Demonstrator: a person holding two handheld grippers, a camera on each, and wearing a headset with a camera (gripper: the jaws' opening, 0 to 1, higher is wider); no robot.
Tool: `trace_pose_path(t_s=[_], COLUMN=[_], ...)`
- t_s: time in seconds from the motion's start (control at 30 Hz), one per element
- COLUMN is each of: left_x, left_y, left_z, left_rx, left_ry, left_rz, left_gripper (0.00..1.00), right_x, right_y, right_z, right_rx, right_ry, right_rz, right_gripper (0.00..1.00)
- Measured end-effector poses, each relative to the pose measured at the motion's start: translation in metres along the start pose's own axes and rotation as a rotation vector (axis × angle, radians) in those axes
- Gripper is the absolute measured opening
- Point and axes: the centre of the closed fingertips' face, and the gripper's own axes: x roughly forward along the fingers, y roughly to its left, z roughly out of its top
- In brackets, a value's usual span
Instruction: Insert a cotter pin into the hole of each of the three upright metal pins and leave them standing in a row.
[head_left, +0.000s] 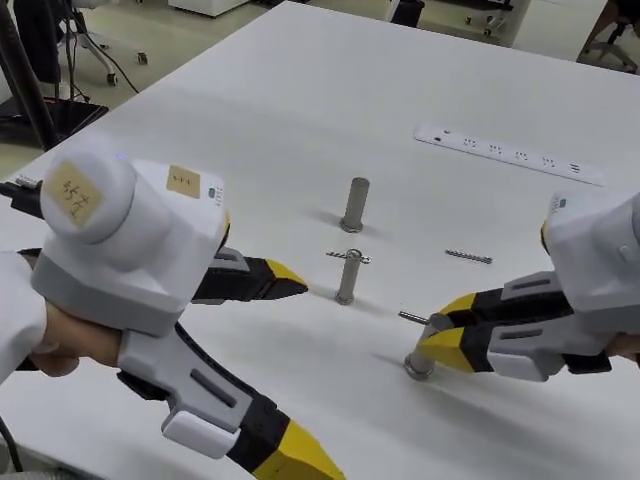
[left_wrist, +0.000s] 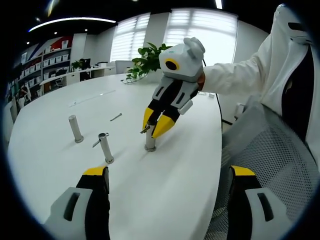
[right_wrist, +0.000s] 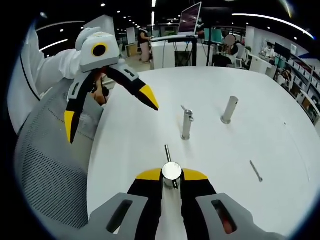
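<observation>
- White counter (head_left: 250, 120) in an open office, power strip (head_left: 510, 154) at far right; head view: far pin (head_left: 355, 204) bare; middle pin (head_left: 348, 277) crossed by a fitted cotter (head_left: 348, 257); right tongs (head_left: 440, 335) narrow, closed about the near pin (head_left: 419, 362); cotter pin (head_left: 413, 318) pokes out of its left side; loose cotter pin (head_left: 468, 257) lies right of the row.
- Left gripper view: left tongs (left_wrist: 167, 172) gape wide, holding nothing, near side of the row.
- Right gripper view: pin head sits between the jaws; cotter's rear end hidden.
- Judgement: insertion looks part done; keep the cotter level with the hole, push straight, steady the base so the pin stays upright.
</observation>
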Motion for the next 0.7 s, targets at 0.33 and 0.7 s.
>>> trace_pose_path(t_s=[0.33, 0.7], left_x=[-0.001, -0.005], left_y=[0.004, 0.006], left_z=[0.0, -0.005], left_rx=[-0.017, -0.008], left_ry=[0.003, 0.023], left_rz=[0.012, 0.025], left_gripper=[0.99, 0.97], right_x=[0.004, 0.007], right_y=[-0.024, -0.039], right_z=[0.009, 0.011], right_rx=[-0.01, -0.028], right_ry=[0.003, 0.01], right_rz=[-0.034, -0.036], right_gripper=[0.08, 0.08])
